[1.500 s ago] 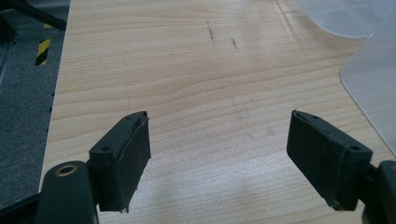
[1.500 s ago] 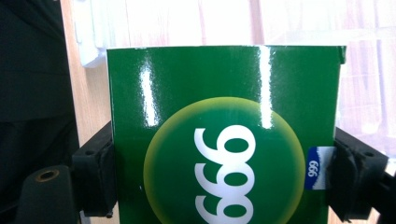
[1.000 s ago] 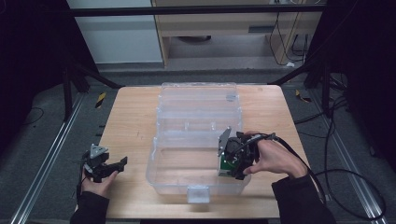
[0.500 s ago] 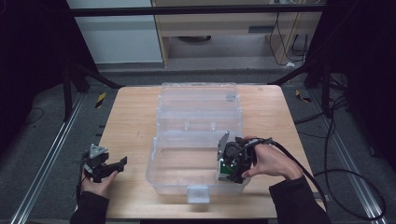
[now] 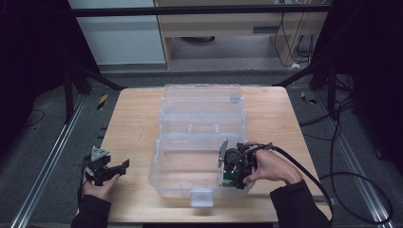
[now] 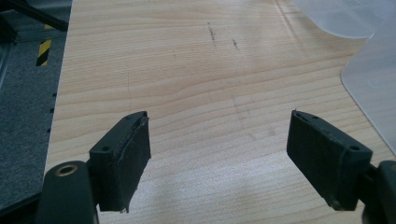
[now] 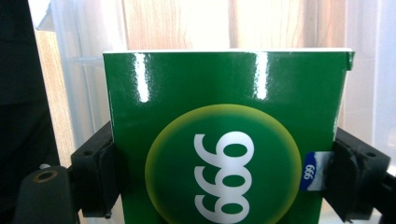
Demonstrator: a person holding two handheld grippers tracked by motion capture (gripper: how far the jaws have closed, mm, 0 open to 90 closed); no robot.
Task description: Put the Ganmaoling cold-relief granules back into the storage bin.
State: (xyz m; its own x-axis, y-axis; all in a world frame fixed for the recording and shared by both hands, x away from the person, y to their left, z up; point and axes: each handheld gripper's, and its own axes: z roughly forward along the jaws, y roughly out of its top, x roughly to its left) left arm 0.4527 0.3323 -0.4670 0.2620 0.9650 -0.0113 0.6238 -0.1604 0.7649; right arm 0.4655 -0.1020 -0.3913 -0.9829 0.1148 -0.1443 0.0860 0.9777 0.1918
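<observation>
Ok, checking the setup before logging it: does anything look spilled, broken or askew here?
Nothing stands out. The clear plastic box sits open on the table, the right gripper squarely clamps a green box, and the left gripper is open.

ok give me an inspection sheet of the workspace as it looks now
surface: wooden table, bare wood with a few faint dark marks
job's things: clear plastic box open on the table, lid laid back on the far side; green carton with a white 999 print, held at the box's right end
clutter: nothing seen on the table
grippers: left gripper open over bare wood near the table's left front edge; right gripper shut on the green carton
cables: black cable trails from the right gripper off the table's right side; more cables on the floor
surroundings: grey floor, metal rails, black-and-yellow tape, cabinet behind
</observation>
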